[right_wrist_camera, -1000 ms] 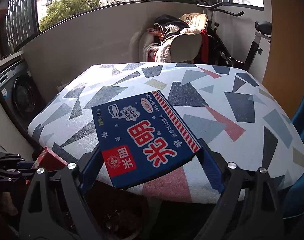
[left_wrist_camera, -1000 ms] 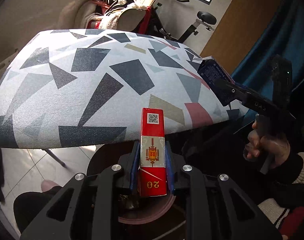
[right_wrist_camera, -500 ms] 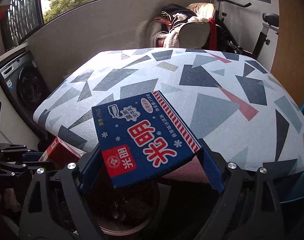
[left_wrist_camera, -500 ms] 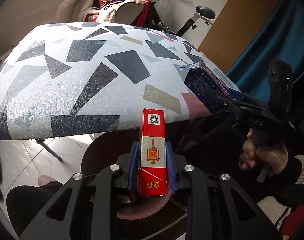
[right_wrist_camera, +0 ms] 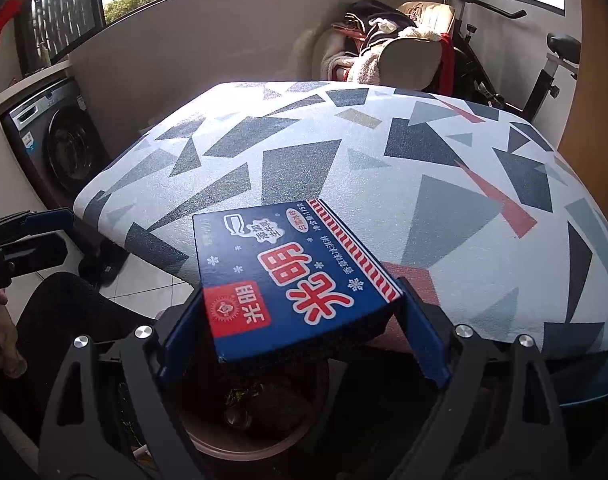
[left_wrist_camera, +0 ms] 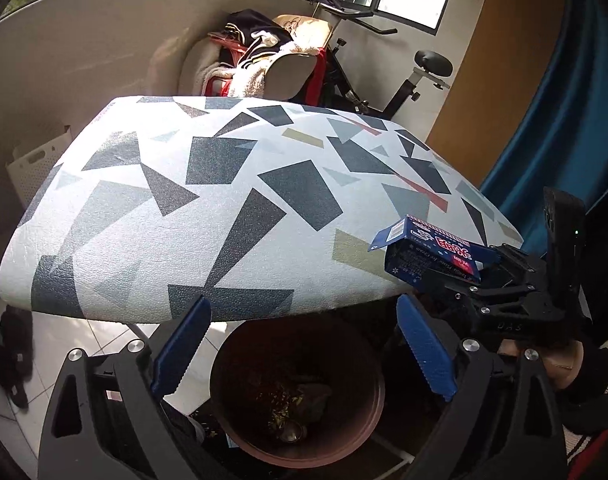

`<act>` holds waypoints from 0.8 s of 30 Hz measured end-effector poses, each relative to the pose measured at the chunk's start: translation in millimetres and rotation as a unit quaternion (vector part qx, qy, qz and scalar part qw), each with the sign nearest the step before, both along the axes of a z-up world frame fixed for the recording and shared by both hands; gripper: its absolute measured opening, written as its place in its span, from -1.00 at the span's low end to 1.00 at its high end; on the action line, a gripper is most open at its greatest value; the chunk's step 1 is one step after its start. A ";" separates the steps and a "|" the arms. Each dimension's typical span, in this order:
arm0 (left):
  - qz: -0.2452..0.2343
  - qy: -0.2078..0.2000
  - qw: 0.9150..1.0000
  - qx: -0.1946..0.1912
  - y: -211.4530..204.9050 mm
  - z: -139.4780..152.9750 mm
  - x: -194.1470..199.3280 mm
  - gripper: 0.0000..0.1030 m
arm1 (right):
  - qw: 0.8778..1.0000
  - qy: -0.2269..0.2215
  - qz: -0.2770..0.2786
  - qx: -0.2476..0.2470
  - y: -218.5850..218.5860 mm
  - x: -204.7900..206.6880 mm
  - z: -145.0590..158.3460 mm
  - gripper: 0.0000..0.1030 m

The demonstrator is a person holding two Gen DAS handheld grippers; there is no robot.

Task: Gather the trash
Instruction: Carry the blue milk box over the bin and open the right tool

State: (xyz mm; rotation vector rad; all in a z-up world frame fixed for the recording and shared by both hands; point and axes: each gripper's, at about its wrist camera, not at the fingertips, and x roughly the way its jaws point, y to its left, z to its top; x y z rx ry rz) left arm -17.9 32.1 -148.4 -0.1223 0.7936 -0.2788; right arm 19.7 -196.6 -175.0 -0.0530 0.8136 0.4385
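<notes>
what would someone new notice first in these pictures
The blue carton with big red and white characters fills the middle of the right wrist view, clamped between the right gripper fingers. Behind it spreads the table with its cover of dark, grey and red shards. Below the table's near edge sits a brown round pot, under the open, empty left gripper.

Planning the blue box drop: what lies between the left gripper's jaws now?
Nothing held: in the left wrist view the left gripper is open, with only the brown pot on the floor showing below the gap.
</notes>
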 end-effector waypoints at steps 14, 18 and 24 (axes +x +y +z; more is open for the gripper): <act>0.061 -0.014 0.998 0.011 30.2 13.3 1.3 0.88 | 0.996 0.010 0.080 -0.022 36.0 -17.7 -9.1 0.65; 0.068 -0.013 0.998 0.013 33.4 12.8 1.6 0.88 | 0.994 0.018 0.103 -0.024 45.2 -21.6 -12.5 0.65; 0.077 -0.008 0.997 0.019 35.2 10.0 1.9 0.88 | 0.992 0.038 0.114 -0.028 51.1 -20.9 -20.7 0.67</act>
